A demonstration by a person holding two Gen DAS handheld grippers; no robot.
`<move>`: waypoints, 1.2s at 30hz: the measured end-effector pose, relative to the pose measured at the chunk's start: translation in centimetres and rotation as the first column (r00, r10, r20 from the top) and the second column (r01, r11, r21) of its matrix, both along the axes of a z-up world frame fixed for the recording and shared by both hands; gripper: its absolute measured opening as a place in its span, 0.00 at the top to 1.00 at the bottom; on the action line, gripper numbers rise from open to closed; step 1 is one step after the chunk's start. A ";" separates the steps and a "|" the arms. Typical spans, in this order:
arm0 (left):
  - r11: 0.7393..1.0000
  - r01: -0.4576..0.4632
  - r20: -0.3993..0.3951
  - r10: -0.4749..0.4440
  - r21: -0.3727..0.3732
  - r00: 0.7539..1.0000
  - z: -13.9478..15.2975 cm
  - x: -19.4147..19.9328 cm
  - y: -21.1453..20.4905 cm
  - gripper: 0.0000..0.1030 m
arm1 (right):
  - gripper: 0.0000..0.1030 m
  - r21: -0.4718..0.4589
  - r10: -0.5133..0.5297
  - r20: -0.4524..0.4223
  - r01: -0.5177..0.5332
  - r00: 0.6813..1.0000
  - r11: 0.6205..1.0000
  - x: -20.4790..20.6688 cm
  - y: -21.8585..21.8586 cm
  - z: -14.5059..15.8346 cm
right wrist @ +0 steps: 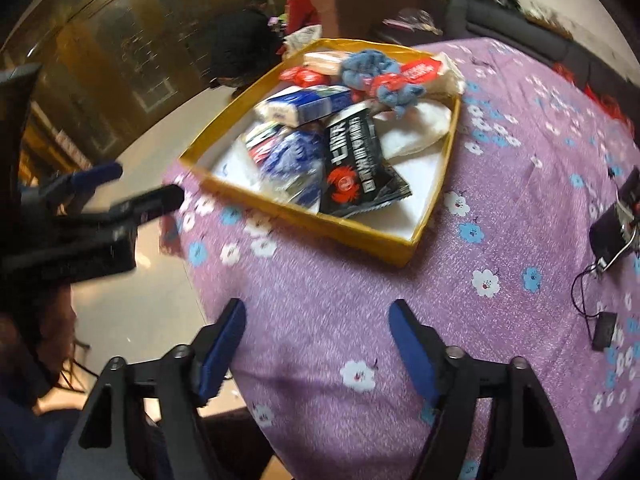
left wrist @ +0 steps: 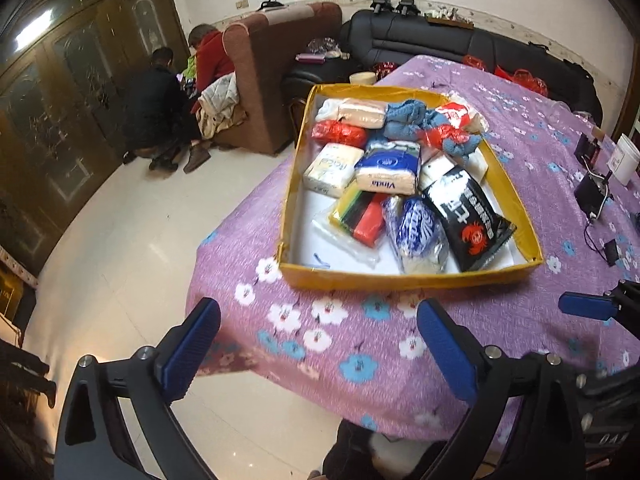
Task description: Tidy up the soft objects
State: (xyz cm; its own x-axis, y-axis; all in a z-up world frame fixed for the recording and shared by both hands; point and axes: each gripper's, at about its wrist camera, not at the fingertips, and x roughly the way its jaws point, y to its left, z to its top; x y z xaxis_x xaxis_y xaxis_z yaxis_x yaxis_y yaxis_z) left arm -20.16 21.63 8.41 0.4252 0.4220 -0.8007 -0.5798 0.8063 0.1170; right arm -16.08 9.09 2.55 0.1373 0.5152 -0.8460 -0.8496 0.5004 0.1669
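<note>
A shallow yellow box lies on a purple flowered tablecloth. It holds several soft packs: a blue and white tissue pack, a black packet with a red crab, a blue towel, a pack of coloured sponges and a blue-patterned pouch. My left gripper hovers open over the table's near edge, short of the box, with nothing between its fingers. My right gripper is open and empty too, nearer than the box's front corner.
Black devices with cables and a white cup sit on the table's right side. The table edge drops to a tiled floor on the left. Two people crouch by a brown armchair; a black sofa stands behind.
</note>
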 end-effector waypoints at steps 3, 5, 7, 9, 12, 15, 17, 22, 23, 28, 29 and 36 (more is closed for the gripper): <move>1.000 -0.011 -0.033 0.011 0.008 0.999 0.2 -0.3 -0.1 0.04 | 0.18 -0.015 0.003 0.027 -0.002 1.000 1.000 -0.3 -0.5 -0.1; 1.000 -0.012 -0.061 0.013 0.019 0.998 0.5 -0.3 -0.3 0.04 | 0.18 -0.016 -0.014 0.034 0.015 0.999 1.000 0.1 -0.7 0.1; 0.999 -0.014 -0.067 0.016 0.032 0.998 0.9 -0.3 -0.4 0.04 | 0.18 -0.017 -0.049 0.050 0.049 0.998 0.999 0.6 -1.1 0.4; 0.998 -0.020 -0.074 0.025 0.063 0.997 1.6 -0.4 -0.5 0.04 | 0.18 -0.006 -0.083 0.064 0.084 0.995 0.996 1.2 -1.7 1.0; 0.996 -0.034 -0.057 0.039 0.088 0.998 3.3 -0.5 -0.1 0.04 | 0.18 0.026 -0.111 0.071 0.109 0.991 0.994 1.8 -2.7 1.9; 0.994 -0.034 -0.002 0.035 0.105 0.999 5.4 -0.7 0.1 0.04 | 0.18 0.056 -0.101 0.085 0.097 0.991 0.994 1.4 -3.1 2.7; 0.990 -0.041 0.014 0.039 0.132 0.999 7.2 -0.6 0.2 0.04 | 0.18 0.098 -0.100 0.113 0.089 0.989 0.991 1.0 -3.5 4.0; 0.945 -0.052 0.097 0.022 0.323 0.995 12.2 -1.4 -1.8 0.04 | 0.00 0.317 -0.078 0.199 0.011 0.977 0.948 -0.9 -6.1 10.7; 0.938 -0.057 0.124 0.015 0.343 0.992 12.9 -1.7 -2.2 0.04 | 0.00 0.370 -0.088 0.208 0.005 0.974 0.929 -1.1 -6.8 11.8; 0.936 -0.013 0.180 -0.054 0.353 0.982 12.6 -1.9 -3.8 0.01 | 0.00 0.428 -0.137 0.107 0.079 0.985 0.900 -0.5 -7.6 12.0; 0.938 0.006 0.168 -0.069 0.347 0.983 12.2 -1.7 -4.0 0.01 | 0.00 0.422 -0.131 0.073 0.089 0.989 0.902 -0.1 -7.4 11.5; 0.955 0.058 0.143 -0.103 0.292 0.984 10.4 -1.1 -4.4 0.01 | 0.00 0.330 -0.102 0.118 0.058 0.988 0.942 -1.0 -5.9 11.0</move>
